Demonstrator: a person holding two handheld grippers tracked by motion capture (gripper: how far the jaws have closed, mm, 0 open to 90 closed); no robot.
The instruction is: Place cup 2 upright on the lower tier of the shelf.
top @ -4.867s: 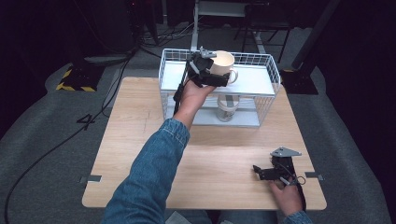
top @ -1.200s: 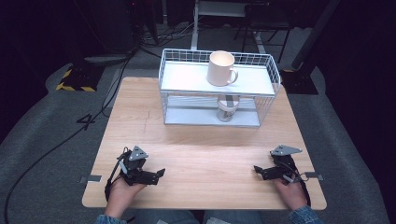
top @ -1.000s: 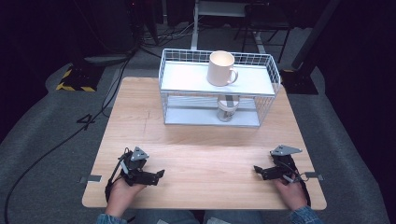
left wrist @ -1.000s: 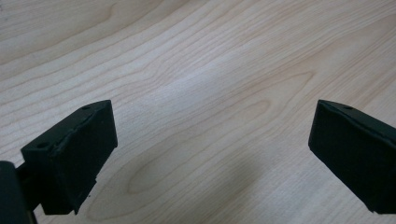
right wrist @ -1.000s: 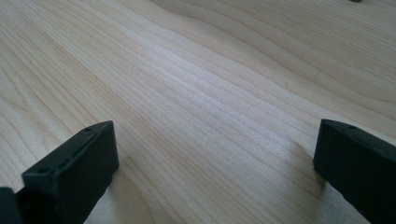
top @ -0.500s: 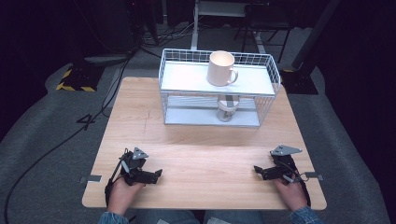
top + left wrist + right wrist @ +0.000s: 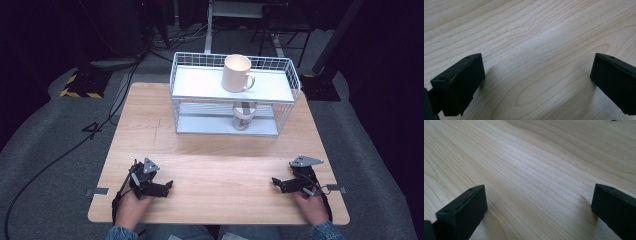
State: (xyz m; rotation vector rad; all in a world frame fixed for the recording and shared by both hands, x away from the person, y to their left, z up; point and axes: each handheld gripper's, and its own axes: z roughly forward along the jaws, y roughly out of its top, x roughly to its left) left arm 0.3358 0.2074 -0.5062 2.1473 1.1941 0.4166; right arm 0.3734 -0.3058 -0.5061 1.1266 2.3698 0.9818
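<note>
Grippers rest on the pale wooden counter (image 7: 220, 150): left gripper (image 7: 169, 186) at 7 o'clock, right gripper (image 7: 276, 182) at 5. Cream ceramic mug (image 7: 236, 73) tops the white wire rack (image 7: 287, 80) at 12; a jar (image 7: 243, 119) beneath is indistinct. Both gripper views show black jaws spread wide over bare woodgrain, the left's just opened, nothing between.

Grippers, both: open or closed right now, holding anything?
Left gripper: open, jaws wide apart, nothing between them, just bare table.
Right gripper: open, jaws wide apart, holding nothing.
</note>
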